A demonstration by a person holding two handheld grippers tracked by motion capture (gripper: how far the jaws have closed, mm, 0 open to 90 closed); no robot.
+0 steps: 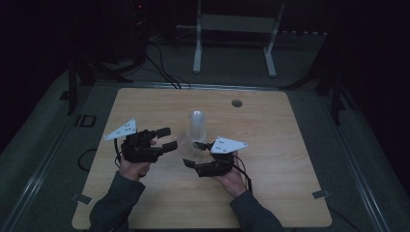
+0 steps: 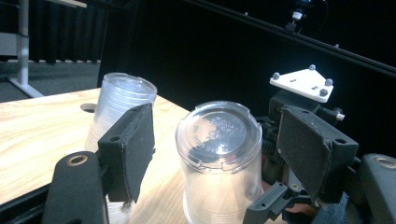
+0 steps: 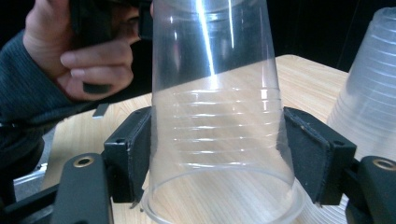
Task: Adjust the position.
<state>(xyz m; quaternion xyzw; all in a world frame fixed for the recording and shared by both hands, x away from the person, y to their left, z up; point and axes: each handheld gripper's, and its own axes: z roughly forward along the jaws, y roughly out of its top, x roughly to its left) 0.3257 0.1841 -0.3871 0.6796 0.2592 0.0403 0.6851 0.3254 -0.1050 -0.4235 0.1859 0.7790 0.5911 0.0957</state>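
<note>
While dim overhead, right tongs apparently clasp cup.

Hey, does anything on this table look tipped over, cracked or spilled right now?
Nothing stands out. The single clear plastic cup stands upside down between the right tool jaws, and the upside-down stack of clear plastic cups is upright and intact.

Dim room: wooden table, grey floor, white stand.

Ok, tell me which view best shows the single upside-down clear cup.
The right gripper view: the single cup stands close up between the right hand-held gripper's jaws. The left gripper view shows its base from above; the high view shows it faintly beside the cup stack.
</note>
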